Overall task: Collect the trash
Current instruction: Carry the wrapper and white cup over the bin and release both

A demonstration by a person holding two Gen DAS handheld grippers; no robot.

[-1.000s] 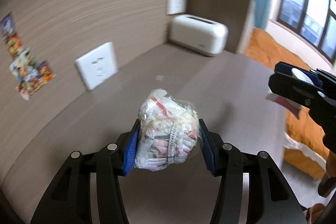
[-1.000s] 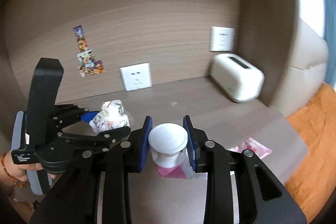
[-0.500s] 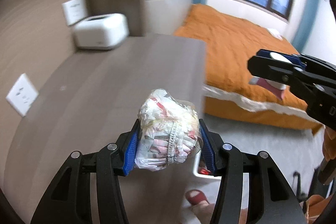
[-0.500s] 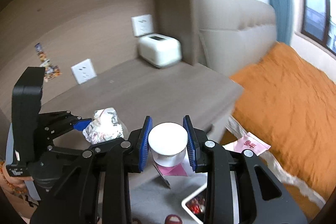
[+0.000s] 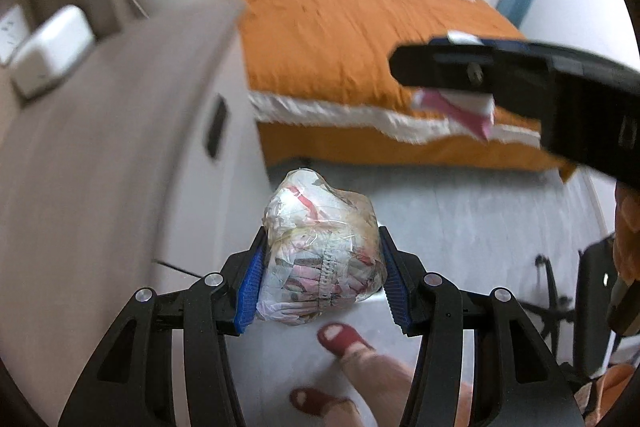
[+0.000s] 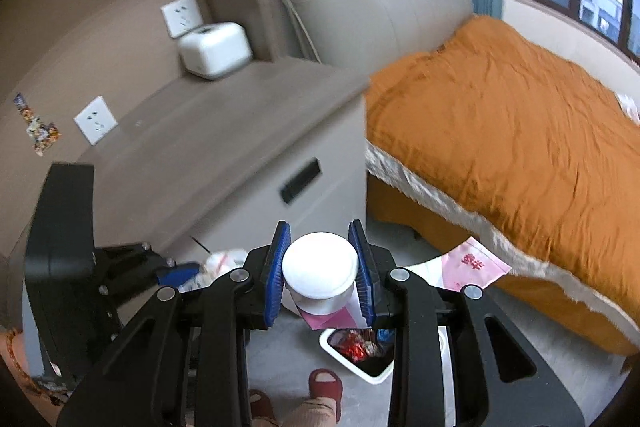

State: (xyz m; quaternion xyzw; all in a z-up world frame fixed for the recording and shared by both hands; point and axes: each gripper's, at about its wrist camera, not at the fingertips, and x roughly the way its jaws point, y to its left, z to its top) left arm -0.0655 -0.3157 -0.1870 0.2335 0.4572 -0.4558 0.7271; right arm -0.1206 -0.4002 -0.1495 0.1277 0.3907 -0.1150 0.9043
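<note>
Trash in both grips, bin below.
My left gripper (image 5: pixel 322 277) pinches a plastic wad (image 5: pixel 320 259); my right gripper (image 6: pixel 320 277) pinches a white cup (image 6: pixel 320 271). I'd center each over the bin (image 6: pixel 374 373) at 6 o'clock before letting go.

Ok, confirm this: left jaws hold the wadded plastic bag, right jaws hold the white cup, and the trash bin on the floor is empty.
One part is wrong: the trash bin is not empty. The right wrist view shows red wrappers inside it. The wadded plastic bag in the left jaws and the white cup in the right jaws are correct.
</note>
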